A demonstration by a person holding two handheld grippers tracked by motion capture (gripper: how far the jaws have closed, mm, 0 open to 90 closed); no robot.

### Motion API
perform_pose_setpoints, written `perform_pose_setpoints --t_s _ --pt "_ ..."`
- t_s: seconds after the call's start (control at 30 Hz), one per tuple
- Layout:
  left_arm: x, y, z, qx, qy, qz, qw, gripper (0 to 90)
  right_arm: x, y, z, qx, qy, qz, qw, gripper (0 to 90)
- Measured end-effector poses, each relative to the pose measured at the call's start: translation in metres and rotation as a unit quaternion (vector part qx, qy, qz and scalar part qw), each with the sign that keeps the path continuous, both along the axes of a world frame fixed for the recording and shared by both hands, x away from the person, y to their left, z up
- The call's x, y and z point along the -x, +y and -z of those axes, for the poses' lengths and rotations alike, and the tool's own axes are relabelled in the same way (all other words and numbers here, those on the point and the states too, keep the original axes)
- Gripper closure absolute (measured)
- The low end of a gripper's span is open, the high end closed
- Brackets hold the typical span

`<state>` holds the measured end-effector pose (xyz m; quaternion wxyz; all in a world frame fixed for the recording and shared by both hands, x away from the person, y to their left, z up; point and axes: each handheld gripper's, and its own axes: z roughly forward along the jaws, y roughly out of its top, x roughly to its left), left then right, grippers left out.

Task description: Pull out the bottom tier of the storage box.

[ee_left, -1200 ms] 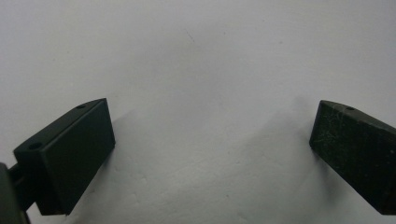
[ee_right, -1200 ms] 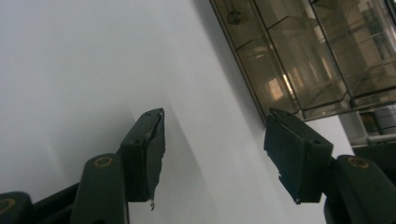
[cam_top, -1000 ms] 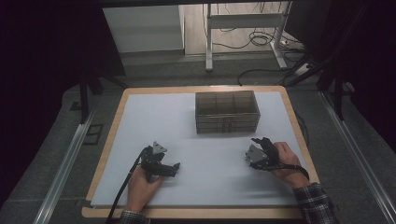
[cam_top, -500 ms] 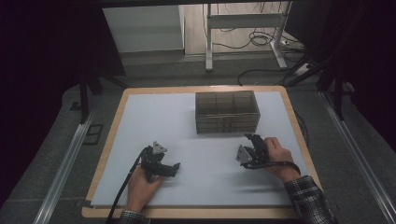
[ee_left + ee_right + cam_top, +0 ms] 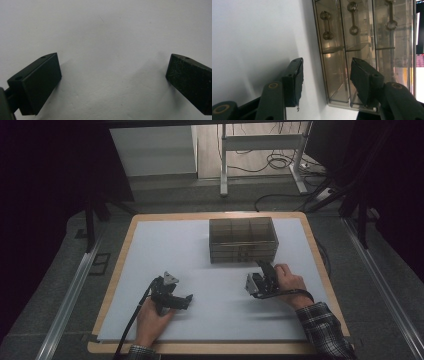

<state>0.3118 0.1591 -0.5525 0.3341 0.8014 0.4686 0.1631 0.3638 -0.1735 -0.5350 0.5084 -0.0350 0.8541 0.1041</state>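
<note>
Right tool [image 5: 261, 272], rolled sideways, faces drawer box [image 5: 243, 240].

No text, label, brand or number is showing legibly anywhere. The drawer box [image 5: 243, 240] near the table's [image 5: 165, 245] far edge is carrying no readable marking.

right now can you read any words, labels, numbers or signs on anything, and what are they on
None can be read.
The drawer box: clear smoky plastic, no label or print on it in the high view or the right gripper view.
The white mat: blank.
The jaws of both grippers: plain black, no marking.
</note>
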Motion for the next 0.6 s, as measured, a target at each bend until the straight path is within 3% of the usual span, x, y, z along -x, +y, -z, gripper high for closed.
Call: perform_pose_setpoints --t_s 0.13,0.23,0.27,0.37,0.5,0.53,0.57,0.6 --pt "0.000 0.000 0.000 0.000 0.000 0.000 1.0000 0.0 -0.005 0.007 0.006 0.026 -0.018 -0.005 0.9995 48.4" --pt "0.000 0.000 0.000 0.000 0.000 0.000 1.0000 0.0 -0.007 0.012 0.010 0.032 -0.022 -0.002 0.9992 51.4" --pt "0.000 0.000 0.000 0.000 0.001 0.000 1.0000 0.0 -0.009 0.013 0.012 0.027 -0.014 -0.014 0.9994 52.2" --pt "0.000 0.000 0.000 0.000 0.001 0.000 1.0000 0.0 -0.011 0.018 0.014 0.045 -0.030 -0.014 0.9984 56.3" --pt "0.000 0.000 0.000 0.000 0.000 0.000 1.0000 0.0 -0.014 0.023 0.017 0.046 -0.031 -0.013 0.9984 57.4" --pt "0.000 0.000 0.000 0.001 0.000 0.000 1.0000 0.0 -0.017 0.024 0.017 0.049 -0.007 -0.022 0.9985 58.1" --pt "0.000 0.000 0.000 0.001 0.000 0.000 1.0000 0.0 -0.017 0.027 0.020 0.051 -0.040 -0.012 0.9978 60.0" --pt "0.000 0.000 0.000 0.001 0.000 0.000 1.0000 0.0 -0.018 0.028 0.019 0.057 -0.040 -0.012 0.9975 60.9"
